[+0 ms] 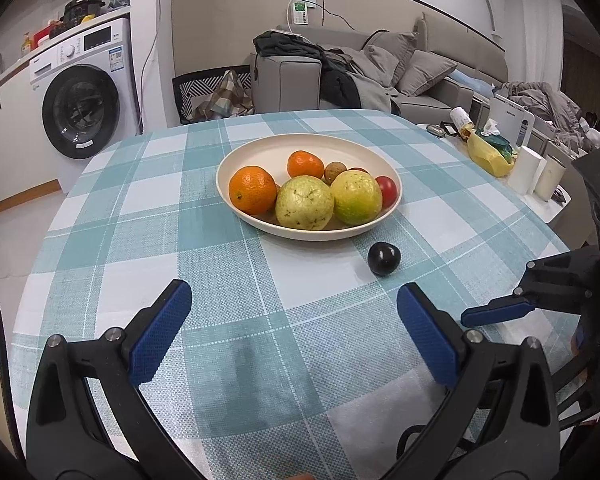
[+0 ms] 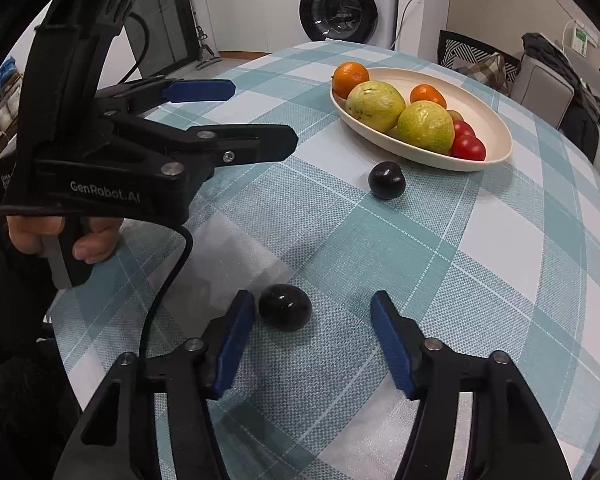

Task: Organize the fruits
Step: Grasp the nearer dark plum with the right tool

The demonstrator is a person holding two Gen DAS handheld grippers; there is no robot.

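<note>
Fruit, one dark plum [image 2: 285, 307], lay on the checked desk [image 2: 500, 260] at lower centre, just beside the inner pad of the right hand-held gripper [image 2: 312, 312], whose jaws stood wide apart. Another plum [image 1: 384, 258] sat below the bowl [image 1: 228, 168], above the left hand-held gripper [image 1: 294, 300], equally spread and empty.

You have a teal-and-white checked tablecloth [image 1: 220, 240], a cream bowl [image 1: 236, 160] of orange, yellow-green and red fruit, two glossy black plums [image 2: 386, 180], and blue pads [image 2: 236, 340] on black grippers.
</note>
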